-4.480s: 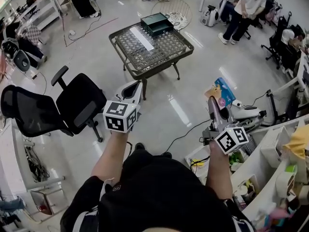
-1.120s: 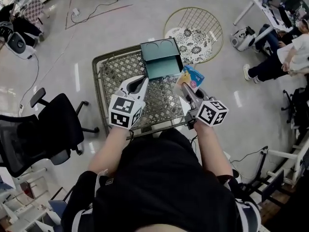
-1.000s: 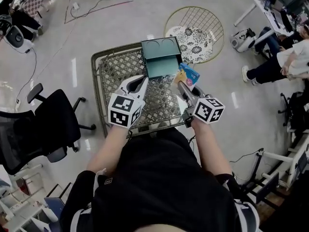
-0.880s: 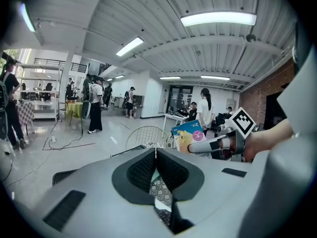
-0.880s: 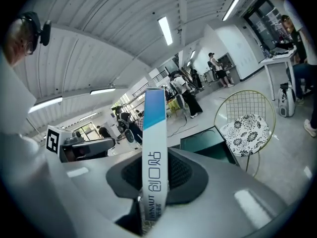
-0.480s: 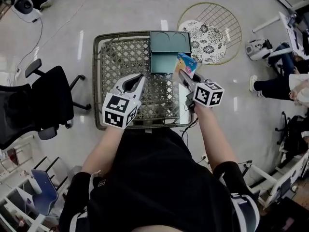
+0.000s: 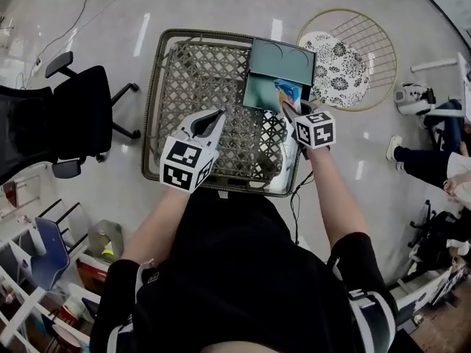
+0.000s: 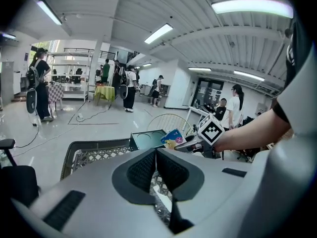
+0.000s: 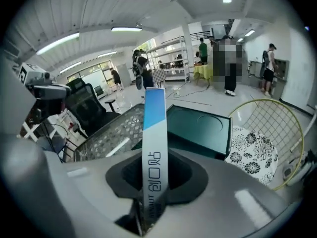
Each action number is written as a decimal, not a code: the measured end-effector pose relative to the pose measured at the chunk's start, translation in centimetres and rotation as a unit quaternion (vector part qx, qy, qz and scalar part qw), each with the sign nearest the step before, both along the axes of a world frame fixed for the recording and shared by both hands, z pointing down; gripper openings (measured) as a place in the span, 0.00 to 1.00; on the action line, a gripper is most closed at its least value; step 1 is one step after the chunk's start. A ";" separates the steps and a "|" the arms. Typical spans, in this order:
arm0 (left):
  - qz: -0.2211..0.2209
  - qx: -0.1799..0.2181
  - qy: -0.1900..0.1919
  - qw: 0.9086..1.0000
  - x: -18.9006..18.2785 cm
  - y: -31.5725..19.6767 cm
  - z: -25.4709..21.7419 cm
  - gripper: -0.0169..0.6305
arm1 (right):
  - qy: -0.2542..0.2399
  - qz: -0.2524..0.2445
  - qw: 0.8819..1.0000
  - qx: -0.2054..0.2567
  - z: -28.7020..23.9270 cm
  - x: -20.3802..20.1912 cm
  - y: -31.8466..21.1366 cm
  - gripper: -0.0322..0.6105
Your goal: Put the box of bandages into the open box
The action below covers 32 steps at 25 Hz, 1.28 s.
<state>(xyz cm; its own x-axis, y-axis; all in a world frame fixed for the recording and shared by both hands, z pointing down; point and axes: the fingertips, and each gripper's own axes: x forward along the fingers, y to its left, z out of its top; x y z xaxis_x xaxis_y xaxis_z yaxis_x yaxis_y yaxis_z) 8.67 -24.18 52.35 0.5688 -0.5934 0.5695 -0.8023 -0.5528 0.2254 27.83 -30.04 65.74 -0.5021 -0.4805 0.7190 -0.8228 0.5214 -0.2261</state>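
The right gripper [image 9: 154, 178] has its jaws closed on the box of bandages [image 9: 153, 133], one pad on each broad face of the carton. The carton stands on edge between the jaws, its narrow white-and-blue side facing the gripper's camera, and it sticks out well ahead of the fingertips. In the head view the right gripper [image 7: 288, 104] reaches forward over the far right part of the wicker table [image 7: 199, 87], and the box of bandages [image 7: 288, 93] sits over the inner tray of the open box [image 7: 259, 93]. No view shows whether the carton touches the tray. Directly ahead of the right gripper, the open box [image 9: 198, 128] is dark green; its lid lies folded back beyond the tray and carries two round recesses. Ahead and to the right of this gripper stands a round wire chair [image 7: 372, 39] with a black-and-white patterned cushion [image 7: 335, 57]. A white strip [image 9: 117, 147] lies on the table surface to the gripper's left. The left gripper [image 8: 156, 155] has its jaws pressed together with nothing between them. In the head view the left gripper [image 7: 214, 116] hangs above the near half of the table, to the left of the right gripper and apart from the open box. Farther to its left, on the floor, stands a black office chair [image 7: 66, 116].
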 end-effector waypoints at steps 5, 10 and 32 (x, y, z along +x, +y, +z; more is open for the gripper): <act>-0.023 -0.013 -0.004 1.000 -1.3 -0.2 1.1 0.05 | 0.060 -0.080 0.995 -0.027 3.0 -1.2 -1.0 0.18; -0.030 -0.023 -0.006 0.999 -1.7 -0.5 2.0 0.05 | 0.110 -0.136 0.983 -0.051 5.6 -1.5 -1.9 0.18; -0.025 -0.040 0.007 0.999 -1.9 2.1 3.1 0.05 | 0.196 -0.236 0.948 -0.086 7.4 -0.6 -1.8 0.24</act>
<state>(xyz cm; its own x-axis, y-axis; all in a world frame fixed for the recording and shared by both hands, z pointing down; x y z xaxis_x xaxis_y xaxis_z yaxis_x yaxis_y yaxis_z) 6.77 -22.10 55.41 0.5480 -0.5733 0.6091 -0.8247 -0.4921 0.2788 27.22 -31.81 73.16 -0.3097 -0.1281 0.9422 -0.5462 0.8350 -0.0660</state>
